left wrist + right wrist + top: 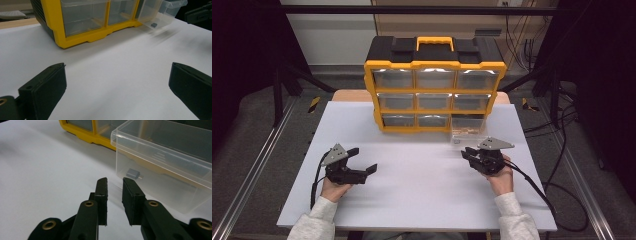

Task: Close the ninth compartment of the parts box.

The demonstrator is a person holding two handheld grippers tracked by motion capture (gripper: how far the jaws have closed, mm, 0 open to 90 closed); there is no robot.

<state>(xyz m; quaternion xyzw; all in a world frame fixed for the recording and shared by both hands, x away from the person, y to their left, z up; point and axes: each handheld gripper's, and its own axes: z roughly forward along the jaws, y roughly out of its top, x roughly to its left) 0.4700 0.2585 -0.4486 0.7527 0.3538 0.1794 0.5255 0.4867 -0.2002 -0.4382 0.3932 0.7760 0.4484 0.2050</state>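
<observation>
Drawer [162, 152] just beyond right hand-held gripper [115, 181]

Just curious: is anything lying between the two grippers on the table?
No. In the high view, bare white table lies between the left gripper and right gripper.

The organizer [435, 85] is a yellow-framed black cabinet with a yellow handle, standing upright at the table's far side, with three rows of clear drawers. Its bottom-right drawer [162, 162] is pulled out onto the table, just ahead and to the right of the right gripper's fingertips [102, 185]. Inside lies a small grey part [133, 173], perhaps a connector, near the drawer's front wall.
</observation>
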